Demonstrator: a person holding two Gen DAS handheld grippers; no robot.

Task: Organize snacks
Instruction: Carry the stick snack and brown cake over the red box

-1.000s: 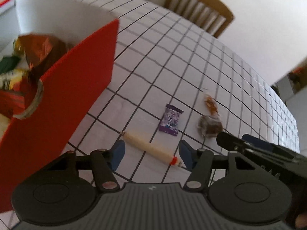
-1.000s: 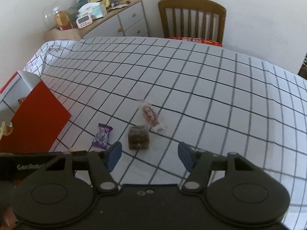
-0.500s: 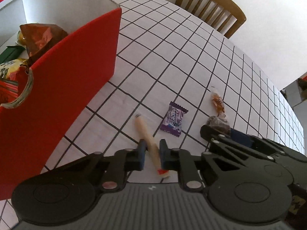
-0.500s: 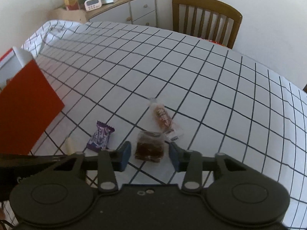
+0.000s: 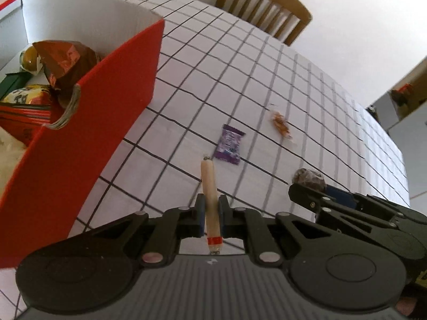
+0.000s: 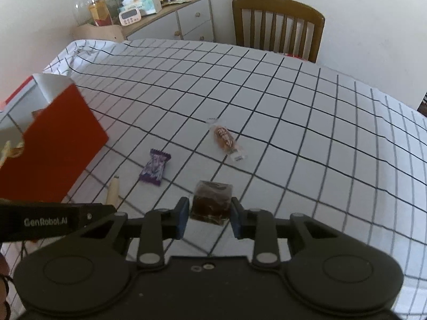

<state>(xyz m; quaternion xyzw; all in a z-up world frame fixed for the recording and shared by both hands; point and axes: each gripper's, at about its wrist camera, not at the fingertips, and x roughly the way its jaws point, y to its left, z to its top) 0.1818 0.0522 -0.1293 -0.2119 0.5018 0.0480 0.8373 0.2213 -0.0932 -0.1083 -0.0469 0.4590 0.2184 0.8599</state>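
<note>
Since a second ago, both grippers have been closed from wide open onto snacks on the checked tablecloth [image 6: 307, 112]. A pale sausage stick [image 5: 209, 200] with a red band near its near end is clamped between the fingers of the left gripper [image 5: 211, 217], its far tip pointing toward a purple candy wrapper [image 5: 229, 144] lying just beyond. A dark brown cube in clear wrap [image 6: 211, 203] is pinched between the blue pads of the right gripper [image 6: 210, 214]; whether it is lifted off the cloth cannot be told. An orange-brown wrapped candy [image 6: 226, 140] is left lying farther toward the middle of the surface, blurred in the left wrist view. At the left edge stands a red box [image 5: 88, 144] with a rope handle, cut off by the frame; a crumpled brown foil bag [image 5: 66, 61] and other packets are seen inside it, most only partly visible. A wooden chair [image 6: 279, 26] is seen past the far edge, with a cluttered sideboard [image 6: 170, 13] beside it.
</note>
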